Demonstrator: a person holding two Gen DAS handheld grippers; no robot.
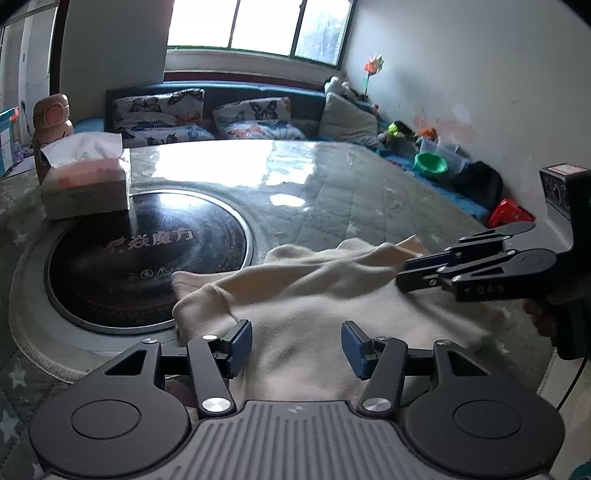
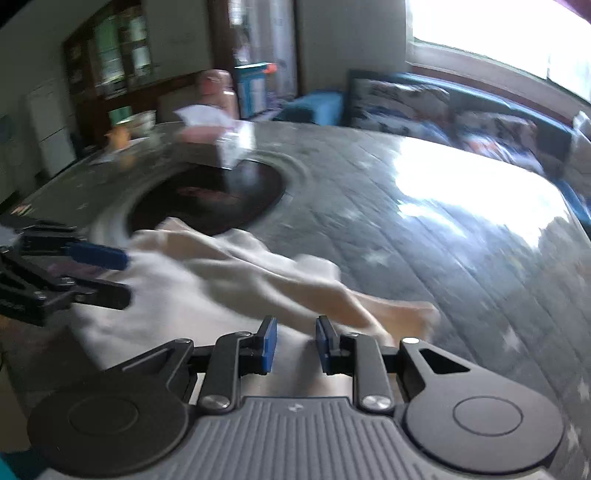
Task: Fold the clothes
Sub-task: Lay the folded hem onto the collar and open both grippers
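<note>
From the left wrist, the left gripper [image 1: 297, 345] is hanging over the near edge of a cream garment [image 1: 332, 295], its blue pads standing wide apart with cloth below them and nothing pinched between. The garment is lying rumpled on a grey quilted table [image 1: 332, 192] under a glossy cover that is throwing back window glare, and one corner is reaching the rim of a round black cooktop [image 1: 147, 254] set into the table. A tissue box [image 1: 86, 181] is sitting at the cooktop's far left edge, with a pink bottle [image 1: 50, 118] behind it. The right gripper [image 1: 406, 275] is coming in from the right, low over the cloth (whether its tips are touching the cloth I cannot tell). Beyond the table a blue sofa [image 1: 258, 90] is carrying butterfly cushions [image 1: 159, 114] beneath a window [image 1: 258, 26], and toys and a green bowl [image 1: 430, 162] are lying along the white wall. From the right wrist, which is blurred, the right gripper [image 2: 295, 345] is showing a narrow gap between its pads, empty, above the garment [image 2: 221, 273]. The left gripper [image 2: 122, 275] is showing at the left edge over the cloth. The cooktop [image 2: 207, 199] and tissue box [image 2: 218, 140] are lying beyond, with dark shelves [image 2: 118, 55] at the back and the sofa [image 2: 443, 103] to the right.
</note>
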